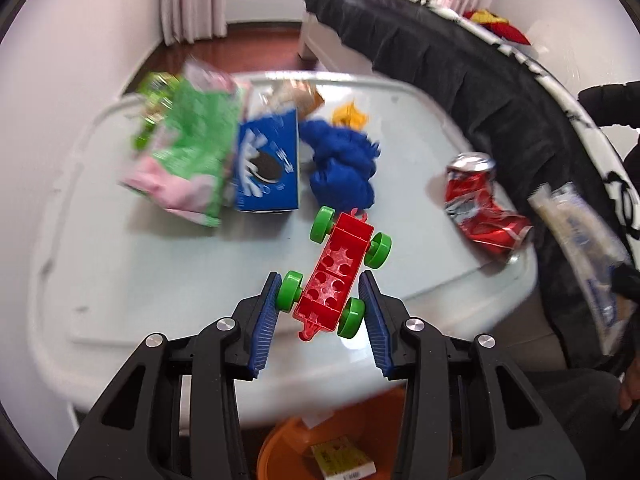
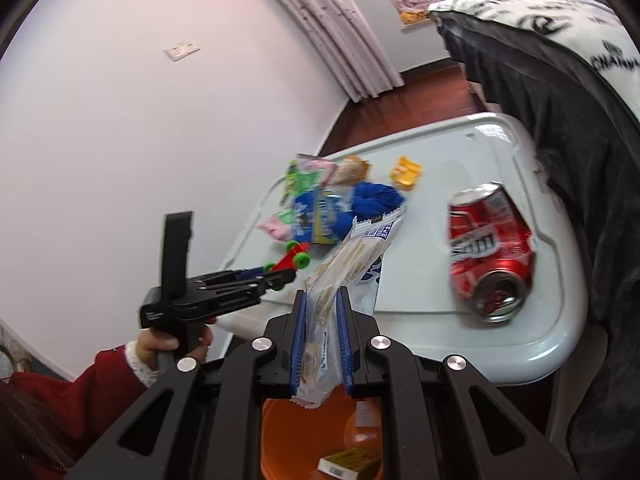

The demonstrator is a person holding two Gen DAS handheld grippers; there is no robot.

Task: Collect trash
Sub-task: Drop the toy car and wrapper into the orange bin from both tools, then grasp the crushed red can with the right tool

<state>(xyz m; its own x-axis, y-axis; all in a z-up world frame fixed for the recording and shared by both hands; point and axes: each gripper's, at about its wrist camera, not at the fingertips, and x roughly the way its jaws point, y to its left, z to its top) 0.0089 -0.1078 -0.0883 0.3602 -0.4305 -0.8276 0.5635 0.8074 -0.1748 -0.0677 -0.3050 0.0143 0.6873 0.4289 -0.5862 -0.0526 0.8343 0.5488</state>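
My right gripper [image 2: 322, 296] is shut on a white and blue snack wrapper [image 2: 352, 256] and holds it above the orange bin [image 2: 280, 440]. My left gripper [image 1: 320, 280] is open around the near end of a red toy car with green wheels [image 1: 340, 272] on the white table [image 1: 160, 280]. The left gripper also shows in the right wrist view [image 2: 280, 276]. A crushed red can [image 2: 488, 248] lies at the table's near right, also in the left wrist view [image 1: 480, 204]. The held wrapper shows at the right in the left wrist view [image 1: 580, 248].
On the table's far side lie a green and pink snack bag [image 1: 188, 152], a blue cookie box [image 1: 268, 168], a blue cloth [image 1: 344, 164], and a small yellow piece [image 1: 352, 116]. A dark blanket [image 1: 460, 60] covers furniture on the right. A yellow box [image 2: 352, 460] lies in the bin.
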